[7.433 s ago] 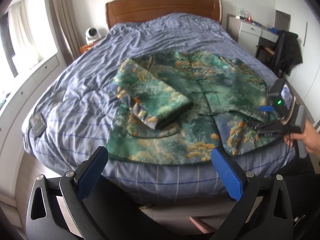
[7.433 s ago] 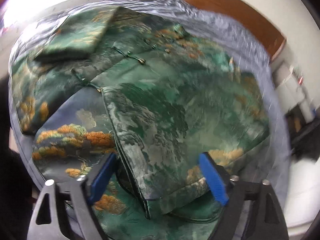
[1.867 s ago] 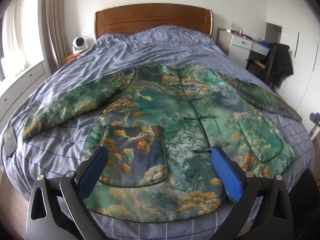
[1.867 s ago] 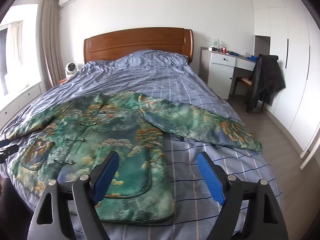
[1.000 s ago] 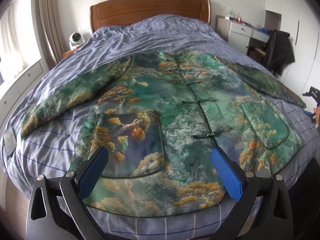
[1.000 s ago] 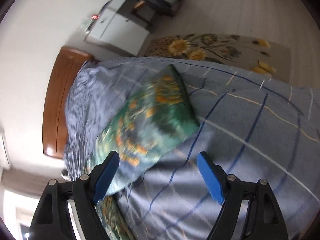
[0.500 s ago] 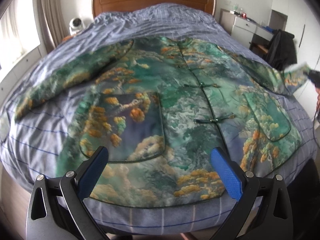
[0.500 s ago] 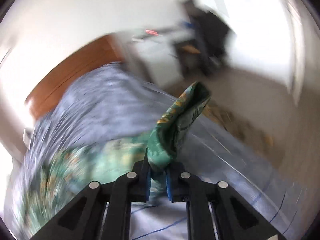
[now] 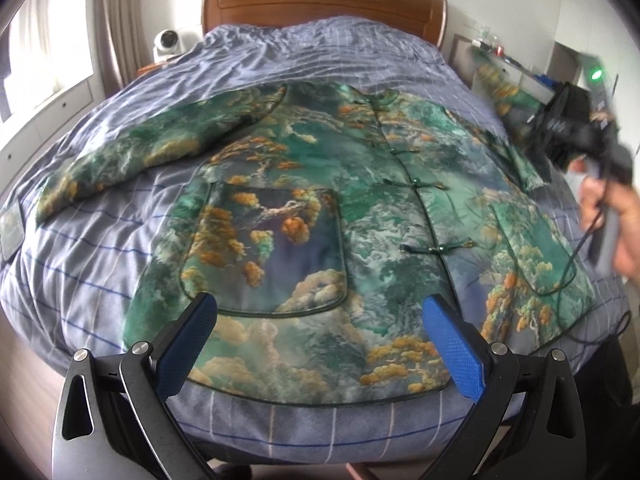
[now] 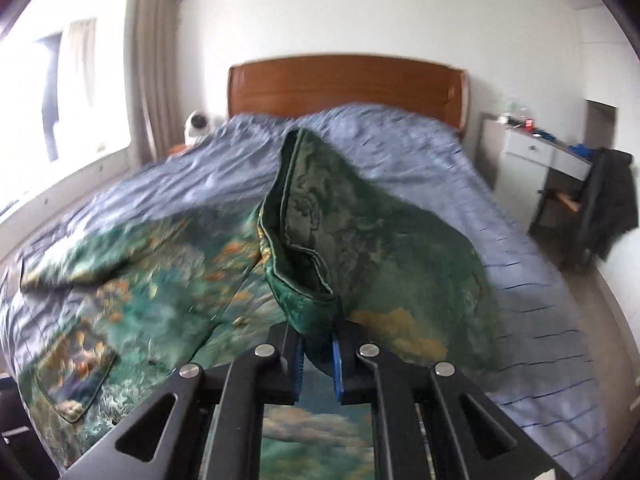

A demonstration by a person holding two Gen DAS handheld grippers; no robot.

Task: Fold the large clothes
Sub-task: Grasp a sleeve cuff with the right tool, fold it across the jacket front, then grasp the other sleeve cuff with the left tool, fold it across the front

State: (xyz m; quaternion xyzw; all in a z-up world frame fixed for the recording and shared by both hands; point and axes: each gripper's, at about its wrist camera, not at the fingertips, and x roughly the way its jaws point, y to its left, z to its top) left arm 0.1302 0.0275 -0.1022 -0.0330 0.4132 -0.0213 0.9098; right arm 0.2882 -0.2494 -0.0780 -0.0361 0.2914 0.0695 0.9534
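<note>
Since a second ago the right gripper (image 10: 318,354) has shut its blue-padded fingers (image 10: 337,364) on the cuff of the jacket's right sleeve (image 10: 320,236) and swung it up off the bed, so the sleeve that had lain stretched out flat toward the bedside now stands lifted in a loose hump over the jacket's right side. That garment is a large padded brocade jacket (image 9: 328,216), green and teal with orange pine-like clumps and pale cloud swirls, dark piping round its edges, a row of knotted frog fastenings down the middle and a big patch pocket on each front panel. It lies face up and spread across the foot half of a bed covered by a blue-grey checked quilt (image 9: 304,48), collar toward the brown wooden headboard (image 9: 320,0), hem near the bed's foot edge. Its other sleeve (image 9: 132,148) rests flat and angled out to the left. The left gripper (image 9: 318,338) hangs over the hem with its blue fingers (image 9: 188,344) wide apart, holding nothing. At the right edge, blurred, a hand (image 9: 616,220) grips the other tool's handle.
</note>
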